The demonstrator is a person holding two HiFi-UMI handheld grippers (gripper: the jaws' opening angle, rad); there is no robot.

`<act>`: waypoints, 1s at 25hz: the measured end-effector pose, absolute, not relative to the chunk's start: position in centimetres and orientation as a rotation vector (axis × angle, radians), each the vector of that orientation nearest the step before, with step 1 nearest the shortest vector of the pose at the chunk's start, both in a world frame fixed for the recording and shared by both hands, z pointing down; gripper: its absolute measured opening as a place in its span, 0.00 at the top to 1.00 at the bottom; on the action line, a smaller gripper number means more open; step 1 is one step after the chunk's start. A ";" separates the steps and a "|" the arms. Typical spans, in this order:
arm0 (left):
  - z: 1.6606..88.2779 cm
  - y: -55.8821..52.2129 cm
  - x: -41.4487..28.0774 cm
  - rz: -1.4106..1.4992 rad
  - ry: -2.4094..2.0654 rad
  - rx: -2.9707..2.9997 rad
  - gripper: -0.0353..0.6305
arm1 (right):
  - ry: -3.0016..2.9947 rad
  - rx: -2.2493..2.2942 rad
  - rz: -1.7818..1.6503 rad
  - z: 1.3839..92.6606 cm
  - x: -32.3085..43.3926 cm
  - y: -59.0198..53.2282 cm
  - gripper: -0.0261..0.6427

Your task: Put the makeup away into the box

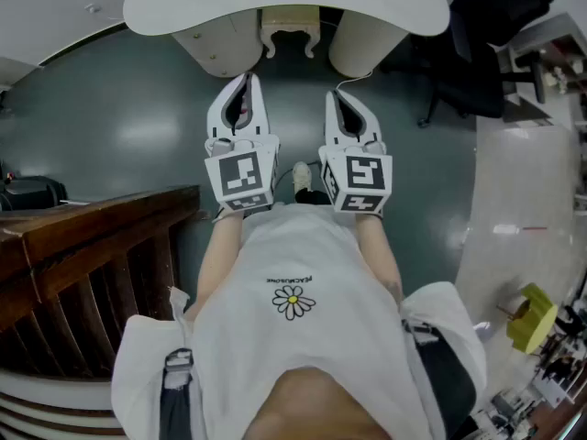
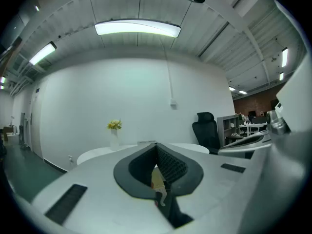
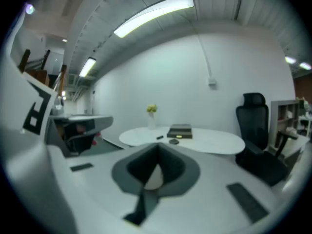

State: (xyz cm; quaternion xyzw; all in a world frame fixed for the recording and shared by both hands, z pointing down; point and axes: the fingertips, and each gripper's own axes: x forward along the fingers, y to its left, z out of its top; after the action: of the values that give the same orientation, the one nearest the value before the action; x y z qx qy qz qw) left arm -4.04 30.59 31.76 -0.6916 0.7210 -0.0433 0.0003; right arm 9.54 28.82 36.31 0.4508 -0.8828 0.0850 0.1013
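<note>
The head camera looks steeply down past the person's shirt (image 1: 293,291) onto the left gripper (image 1: 246,81) and right gripper (image 1: 334,97), which are close below it. The floor (image 1: 110,126) lies beneath them and the white desk (image 1: 367,7) sits at the far edge. Each gripper camera sits just behind its own jaws and faces across the room. The left one takes in more ceiling (image 2: 146,4), the right one more of the desk top. Both show the far desk, its flower vase (image 2: 114,130) and the black chair (image 2: 204,130) to the right.

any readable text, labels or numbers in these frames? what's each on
Line of print above the daisy on the person's white T-shirt: upside down, too small to read.
Black-and-white square-marker cubes, left and right: patterns only, no letters.
Nothing else readable.
</note>
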 end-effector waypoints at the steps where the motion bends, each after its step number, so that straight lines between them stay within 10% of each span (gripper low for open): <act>1: 31.8 30.6 -4.1 -0.136 2.266 -2.171 0.92 | -2.605 1.335 0.247 36.3 9.6 28.8 0.92; 25: 33.8 27.5 -4.2 -0.121 2.317 -2.226 0.92 | -2.611 1.299 0.292 37.7 9.6 26.7 0.92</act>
State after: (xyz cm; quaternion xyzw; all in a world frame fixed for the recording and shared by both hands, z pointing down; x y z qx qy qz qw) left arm -4.17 27.47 33.80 -0.6917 0.7202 -0.0378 -0.0368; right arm 9.63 26.72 37.73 0.4408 -0.8859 0.0990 0.1051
